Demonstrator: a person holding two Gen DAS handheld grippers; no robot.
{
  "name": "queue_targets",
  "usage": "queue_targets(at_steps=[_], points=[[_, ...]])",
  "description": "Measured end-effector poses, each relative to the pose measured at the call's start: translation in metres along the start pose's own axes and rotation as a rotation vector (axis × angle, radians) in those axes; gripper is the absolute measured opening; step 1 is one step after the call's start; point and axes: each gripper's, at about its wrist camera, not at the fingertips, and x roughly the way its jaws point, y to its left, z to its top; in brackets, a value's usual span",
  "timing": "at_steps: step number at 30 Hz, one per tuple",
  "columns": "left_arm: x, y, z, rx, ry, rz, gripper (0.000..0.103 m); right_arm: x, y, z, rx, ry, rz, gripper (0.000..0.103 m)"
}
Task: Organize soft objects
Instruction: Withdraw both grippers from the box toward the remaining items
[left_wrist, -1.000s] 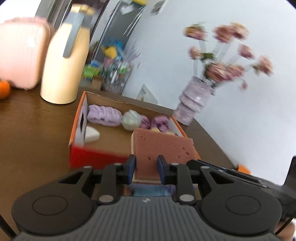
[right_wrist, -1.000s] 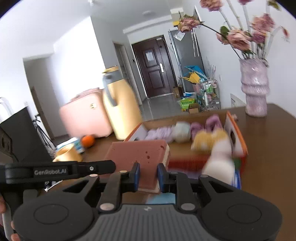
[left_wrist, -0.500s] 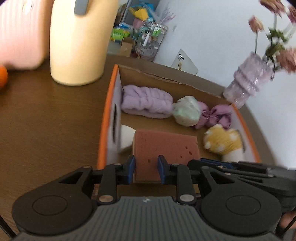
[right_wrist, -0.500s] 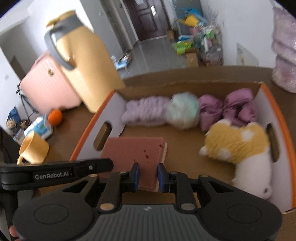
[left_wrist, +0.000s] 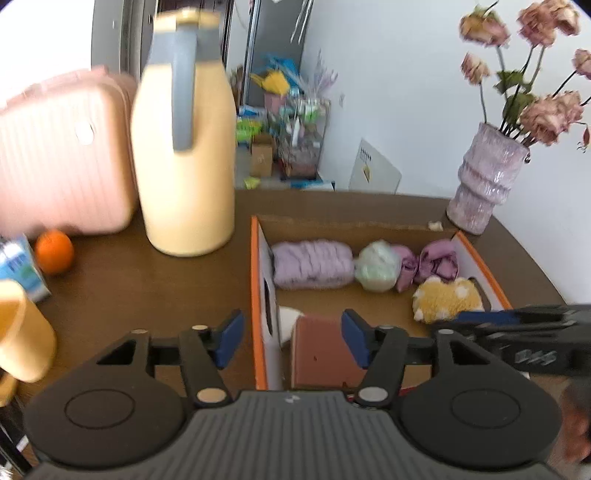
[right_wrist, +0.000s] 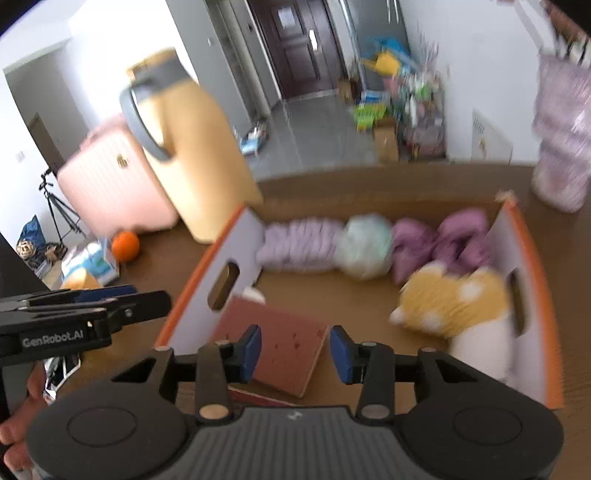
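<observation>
The flat reddish-brown sponge block with a pale underside (right_wrist: 275, 341) lies in the near left corner of the orange-rimmed cardboard box (right_wrist: 532, 258), leaning against the box's white left wall, over a small white item. Neither tool touches it. The placing step looks finished; the next move, in my judgement, is to draw both tools clear and seek any soft item outside the box.

The right gripper (right_wrist: 293, 352) hangs over the box's near edge, blue pads spread wide either side of the sponge. The left gripper (left_wrist: 291, 338) hangs likewise spread, straddling the left wall.

Along the far wall lie a lilac fluffy roll (left_wrist: 312, 264), a mint pompom (left_wrist: 376, 266) and a purple bow (left_wrist: 428, 264); a yellow spotted plush (right_wrist: 450, 302) rests right.
</observation>
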Motion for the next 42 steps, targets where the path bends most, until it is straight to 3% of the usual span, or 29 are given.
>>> queue_targets(at_steps=[4, 14, 17, 18, 20, 23, 28, 31, 34, 39, 42], points=[[-0.034, -0.009, 0.0, 0.025, -0.071, 0.028, 0.067, -0.051, 0.001, 0.002, -0.054, -0.097, -0.061, 0.056], [-0.109, -0.041, -0.036, 0.089, -0.228, 0.062, 0.074, -0.14, 0.02, -0.035, -0.141, -0.262, -0.104, 0.068], [-0.131, -0.046, -0.063, 0.098, -0.293, 0.085, 0.075, -0.164, 0.028, -0.065, -0.17, -0.362, -0.116, 0.07], [-0.14, -0.049, -0.076, 0.114, -0.324, 0.099, 0.08, -0.171, 0.031, -0.079, -0.178, -0.403, -0.125, 0.07], [-0.16, -0.055, -0.109, 0.138, -0.427, 0.124, 0.084, -0.187, 0.036, -0.109, -0.196, -0.491, -0.135, 0.08], [-0.182, -0.062, -0.155, 0.152, -0.508, 0.126, 0.088, -0.206, 0.042, -0.157, -0.222, -0.587, -0.151, 0.082], [-0.215, -0.065, -0.222, 0.101, -0.541, 0.11, 0.094, -0.226, 0.046, -0.236, -0.239, -0.662, -0.155, 0.089], [-0.231, -0.067, -0.259, 0.121, -0.57, 0.123, 0.098, -0.235, 0.044, -0.281, -0.204, -0.674, -0.144, 0.089], [-0.239, -0.067, -0.286, 0.127, -0.535, 0.11, 0.098, -0.238, 0.04, -0.317, -0.144, -0.667, -0.14, 0.09], [-0.237, -0.065, -0.305, 0.135, -0.476, 0.098, 0.098, -0.241, 0.036, -0.35, -0.132, -0.604, -0.147, 0.09], [-0.231, -0.064, -0.301, 0.125, -0.468, 0.09, 0.098, -0.245, 0.034, -0.352, -0.143, -0.617, -0.181, 0.09]])
